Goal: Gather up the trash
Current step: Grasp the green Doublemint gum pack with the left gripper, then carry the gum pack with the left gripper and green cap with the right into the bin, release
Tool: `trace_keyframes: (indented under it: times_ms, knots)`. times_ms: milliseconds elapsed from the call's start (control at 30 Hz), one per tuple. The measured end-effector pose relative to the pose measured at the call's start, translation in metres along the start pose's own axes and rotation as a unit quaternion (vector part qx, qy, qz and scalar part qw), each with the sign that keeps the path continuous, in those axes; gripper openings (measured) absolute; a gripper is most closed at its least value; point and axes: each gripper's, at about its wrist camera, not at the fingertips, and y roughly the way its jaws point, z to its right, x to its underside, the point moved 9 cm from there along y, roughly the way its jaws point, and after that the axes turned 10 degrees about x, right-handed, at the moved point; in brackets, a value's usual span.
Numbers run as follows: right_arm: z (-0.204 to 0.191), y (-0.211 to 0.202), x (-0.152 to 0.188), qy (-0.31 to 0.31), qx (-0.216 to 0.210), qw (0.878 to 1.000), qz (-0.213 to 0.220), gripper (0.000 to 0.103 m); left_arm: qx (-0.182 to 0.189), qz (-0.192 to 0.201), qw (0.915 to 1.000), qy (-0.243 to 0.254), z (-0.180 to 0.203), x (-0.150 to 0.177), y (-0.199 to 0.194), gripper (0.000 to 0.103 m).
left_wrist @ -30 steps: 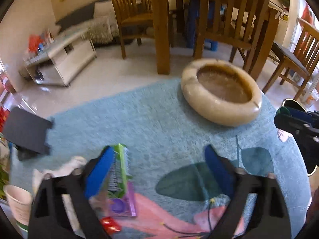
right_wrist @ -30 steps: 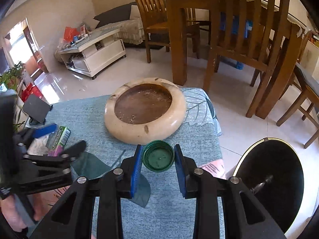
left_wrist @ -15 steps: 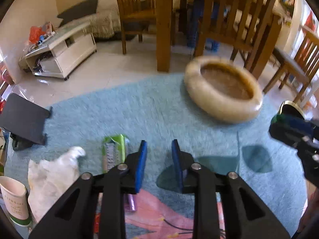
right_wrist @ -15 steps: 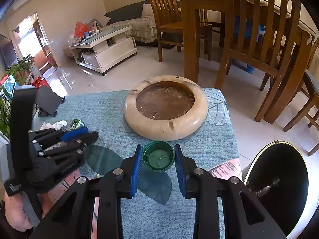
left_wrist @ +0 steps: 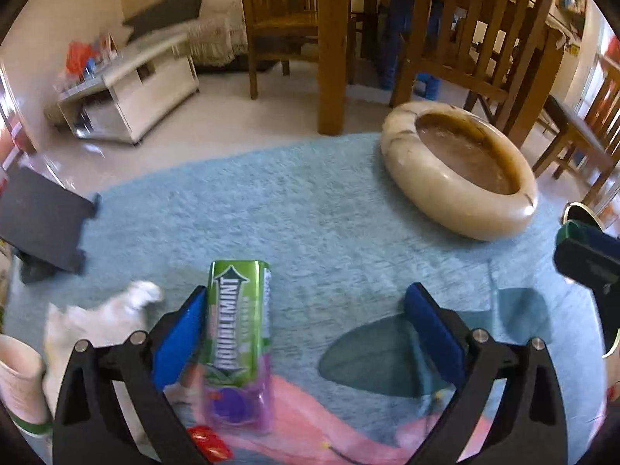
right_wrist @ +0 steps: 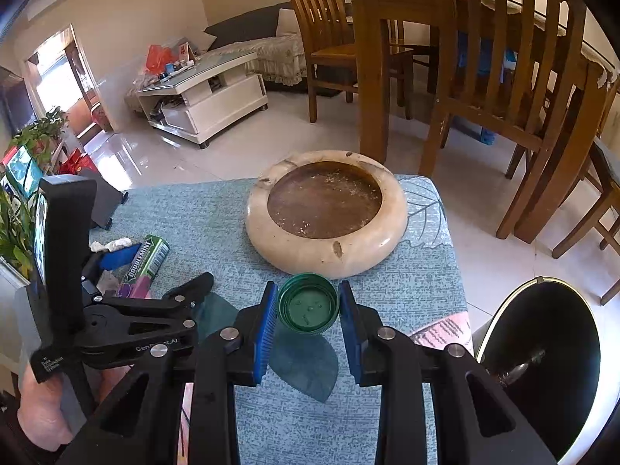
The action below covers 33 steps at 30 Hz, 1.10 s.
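Note:
A green and purple Doublemint gum pack (left_wrist: 236, 341) lies on the blue tablecloth (left_wrist: 310, 209), right beside the left pad of my left gripper (left_wrist: 306, 329), which is wide open. The pack also shows in the right wrist view (right_wrist: 145, 265). My right gripper (right_wrist: 308, 312) is shut on a green bottle cap (right_wrist: 308, 304) held above the cloth, in front of a beige stone bowl (right_wrist: 325, 248). A crumpled white tissue (left_wrist: 97, 321), a paper cup (left_wrist: 19, 379) and a red wrapper (left_wrist: 209, 441) lie at the left.
A black bin (right_wrist: 542, 352) with a light rim stands beside the table at the right. A black stand (left_wrist: 42, 217) sits at the table's far left. Wooden chairs (right_wrist: 503, 58) and a dining table stand beyond the table edge.
My left gripper was nearly shut half a second ago; now it is wide open and has shifted left, with the gum pack against its left pad. The right gripper still holds the cap.

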Motion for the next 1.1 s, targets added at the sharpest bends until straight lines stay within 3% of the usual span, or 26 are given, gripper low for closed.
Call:
trace_keyframes:
  times_ms: [433, 533, 600, 733, 833, 867, 1100]
  knots:
    - [0.0, 0.004, -0.001, 0.012, 0.004, 1.0, -0.001, 0.032, -0.043, -0.002, 0.997, -0.065, 0.017, 0.0, 0.002, 0.098]
    - [0.001, 0.003, -0.003, 0.014, 0.003, 1.0, 0.001, 0.032, -0.041, 0.001, 0.997, -0.066, 0.016, 0.004, -0.005, 0.087]
    - [0.003, 0.001, -0.005, 0.016, 0.002, 1.0, 0.004, 0.032, -0.041, -0.002, 0.9961, -0.078, 0.01, 0.003, -0.009, 0.074]
    - [0.007, -0.002, -0.005, 0.024, 0.001, 1.0, 0.007, 0.032, -0.005, -0.005, 0.9947, -0.103, -0.002, -0.001, -0.013, 0.069]
    - [0.011, -0.005, -0.007, 0.03, -0.002, 0.999, 0.011, 0.032, -0.018, -0.006, 0.9949, -0.099, -0.013, 0.002, -0.018, 0.045]
    - [0.012, -0.008, -0.009, 0.032, -0.004, 0.999, 0.013, 0.032, -0.022, -0.005, 0.9947, -0.101, -0.018, 0.004, -0.021, 0.032]
    - [0.02, -0.015, -0.011, 0.045, -0.01, 0.999, 0.021, 0.032, 0.037, 0.003, 0.9906, -0.131, -0.032, 0.007, -0.028, 0.031]
